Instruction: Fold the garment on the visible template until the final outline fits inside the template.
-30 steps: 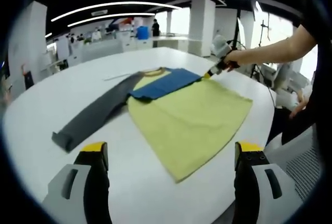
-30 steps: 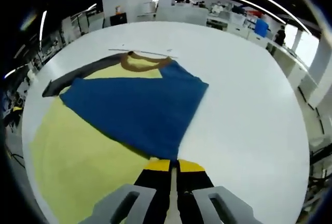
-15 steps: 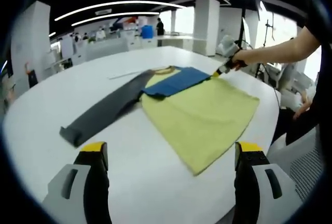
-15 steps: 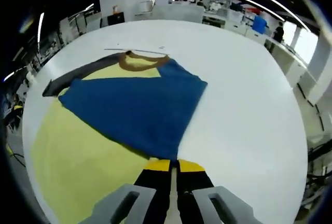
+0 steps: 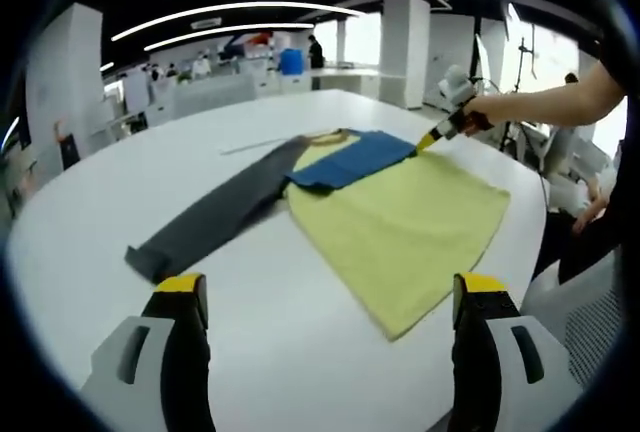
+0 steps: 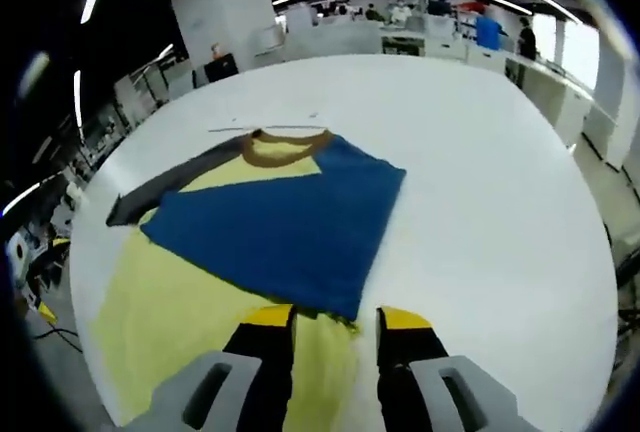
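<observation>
A yellow shirt point(image 5: 400, 222) lies flat on the white table point(image 5: 120, 192). Its grey sleeve point(image 5: 215, 217) stretches out to the left. The blue sleeve point(image 6: 280, 222) is folded across the chest, below the brown collar point(image 6: 280, 147). My right gripper point(image 6: 335, 320) stands open at the blue sleeve's end, with the cloth lying just beyond its jaws. In the left gripper view the right gripper point(image 5: 428, 142) is held by a hand at the shirt's far right corner. My left gripper point(image 5: 330, 297) is open wide above the near table edge, short of the shirt.
A thin pale strip point(image 6: 270, 129) lies on the table just beyond the collar. The person's arm point(image 5: 540, 102) reaches in from the right. An office chair point(image 5: 590, 312) stands at the table's right edge. Desks and pillars stand far behind.
My right gripper has opened and let go of the blue sleeve's end, which now rests on the shirt. The left view has shifted slightly; the left gripper stays open.
</observation>
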The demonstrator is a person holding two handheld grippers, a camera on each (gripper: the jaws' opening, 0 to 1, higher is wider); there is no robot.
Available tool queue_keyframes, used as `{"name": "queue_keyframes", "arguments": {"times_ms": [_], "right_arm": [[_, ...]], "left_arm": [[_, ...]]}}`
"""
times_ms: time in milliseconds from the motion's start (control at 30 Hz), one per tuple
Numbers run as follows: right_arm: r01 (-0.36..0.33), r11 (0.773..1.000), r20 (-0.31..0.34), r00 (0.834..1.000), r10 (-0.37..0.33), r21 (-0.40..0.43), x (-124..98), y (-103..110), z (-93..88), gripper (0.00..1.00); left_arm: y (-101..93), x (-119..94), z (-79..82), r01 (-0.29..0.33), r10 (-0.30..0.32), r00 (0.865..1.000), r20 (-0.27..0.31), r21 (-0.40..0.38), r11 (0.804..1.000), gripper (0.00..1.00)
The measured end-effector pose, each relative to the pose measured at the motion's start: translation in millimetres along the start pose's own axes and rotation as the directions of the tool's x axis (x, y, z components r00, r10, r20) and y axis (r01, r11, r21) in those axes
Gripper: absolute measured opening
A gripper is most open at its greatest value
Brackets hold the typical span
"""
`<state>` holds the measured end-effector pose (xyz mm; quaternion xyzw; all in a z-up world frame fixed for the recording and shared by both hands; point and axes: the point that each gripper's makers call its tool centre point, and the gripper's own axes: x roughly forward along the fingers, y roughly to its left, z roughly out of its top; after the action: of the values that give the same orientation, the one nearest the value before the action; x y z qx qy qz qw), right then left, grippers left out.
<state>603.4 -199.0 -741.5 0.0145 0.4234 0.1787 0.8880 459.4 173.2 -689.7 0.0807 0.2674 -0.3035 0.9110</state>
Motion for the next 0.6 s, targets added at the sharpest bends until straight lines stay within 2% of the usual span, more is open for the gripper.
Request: {"name": "queue_keyframes", "arguments": {"times_ms": [233,367,600], "right_arm": [[-0.094,0.994,0.073,0.992,0.098,-0.062,-14.3,22.2,15.8,0.63],[-0.097,0.989,0.086,0.991,0.106,-0.111,-21.1,28.0,17.7,0.79],[-0.145,0.973,0.122,0.978,0.168,-0.18,-39.2,44.3,21.1,0.99]], "left_arm": [[9.9,-1.1,5.3,-0.025,0.025,1.0,0.004,-0.005,1.0,0.99],[19.0,-1.9,8.8,-0.04,0.04,0.999,0.005,-0.009,0.999,0.99],[39.8,-2.7,16.3,-0.078,0.078,0.997,0.015,-0.029,0.997,0.99]]}}
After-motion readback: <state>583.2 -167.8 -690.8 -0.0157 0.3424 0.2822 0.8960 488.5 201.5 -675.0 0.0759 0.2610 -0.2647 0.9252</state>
